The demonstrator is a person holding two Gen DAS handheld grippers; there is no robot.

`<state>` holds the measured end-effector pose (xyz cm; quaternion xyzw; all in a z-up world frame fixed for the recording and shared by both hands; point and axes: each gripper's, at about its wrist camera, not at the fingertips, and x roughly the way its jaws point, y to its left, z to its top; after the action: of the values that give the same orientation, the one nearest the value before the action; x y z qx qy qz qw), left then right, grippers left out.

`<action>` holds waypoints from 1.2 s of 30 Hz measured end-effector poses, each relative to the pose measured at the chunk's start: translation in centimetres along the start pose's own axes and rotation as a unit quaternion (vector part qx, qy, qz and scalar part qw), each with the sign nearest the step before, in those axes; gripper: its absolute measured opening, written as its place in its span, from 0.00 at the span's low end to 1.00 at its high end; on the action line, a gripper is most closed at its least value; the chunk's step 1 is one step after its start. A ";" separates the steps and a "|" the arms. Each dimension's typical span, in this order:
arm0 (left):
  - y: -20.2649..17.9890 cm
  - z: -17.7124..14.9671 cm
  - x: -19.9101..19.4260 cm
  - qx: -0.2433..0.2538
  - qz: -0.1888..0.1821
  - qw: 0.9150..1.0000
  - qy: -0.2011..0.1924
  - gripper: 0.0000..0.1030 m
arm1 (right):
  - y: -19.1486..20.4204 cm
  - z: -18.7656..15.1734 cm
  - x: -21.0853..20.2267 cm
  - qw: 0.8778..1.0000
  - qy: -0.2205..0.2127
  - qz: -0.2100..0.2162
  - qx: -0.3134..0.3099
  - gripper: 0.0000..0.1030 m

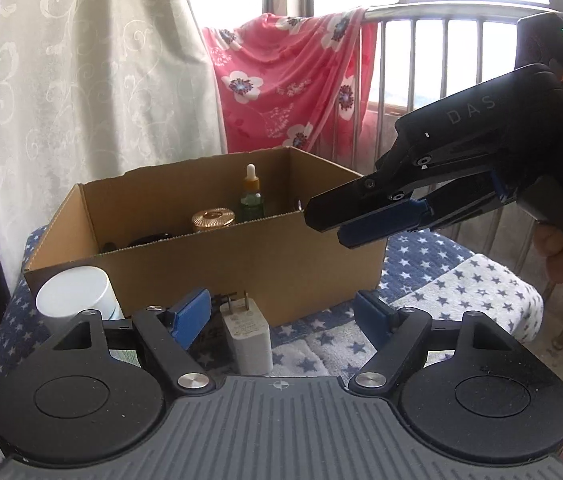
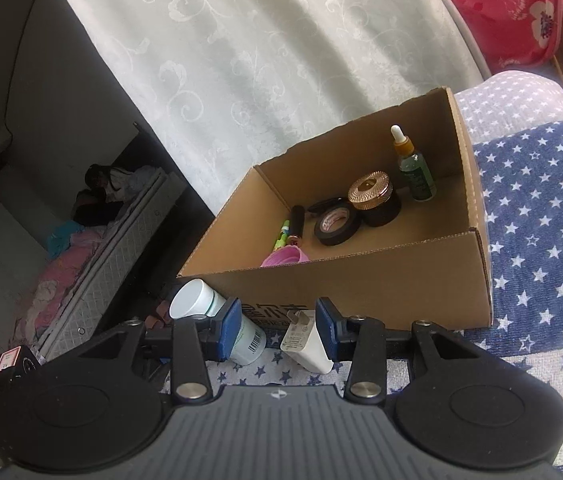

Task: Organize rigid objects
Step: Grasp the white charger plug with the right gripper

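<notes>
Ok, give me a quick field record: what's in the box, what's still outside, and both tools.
box: open cardboard box on star-print cloth
inside: dropper bottle, gold-lidded jar, tape roll, some smaller items
outside: white charger and white bottle, both lying in front of the box
left tool: open, empty
right tool: open, charger between the pads, not gripped

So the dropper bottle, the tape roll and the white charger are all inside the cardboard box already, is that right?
Not quite. The dropper bottle and the tape roll are inside the cardboard box, but the white charger is not: it lies outside on the star cloth, in front of the box. The right wrist view shows this.
</notes>
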<state>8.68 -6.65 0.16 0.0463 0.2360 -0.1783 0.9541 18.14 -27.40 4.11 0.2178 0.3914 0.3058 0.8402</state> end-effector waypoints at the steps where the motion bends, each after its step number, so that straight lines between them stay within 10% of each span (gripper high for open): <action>1: 0.1 -0.3 0.3 -0.006 0.005 1.000 0.002 0.74 | 0.0 -0.1 0.4 1.000 0.009 -0.003 0.004 0.43; 24: 2.7 -2.5 3.7 -0.071 0.031 0.997 0.029 0.35 | 0.7 -0.2 9.7 0.989 0.115 -0.090 0.007 0.50; 36: 2.7 -3.0 3.3 -0.080 0.026 0.996 0.029 0.31 | 0.9 -0.7 10.4 0.990 0.105 -0.099 -0.006 0.43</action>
<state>11.03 -4.69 -4.02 -0.0188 0.2759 -0.1321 0.9519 22.50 -19.59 -1.22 0.1398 0.4949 0.2444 0.8221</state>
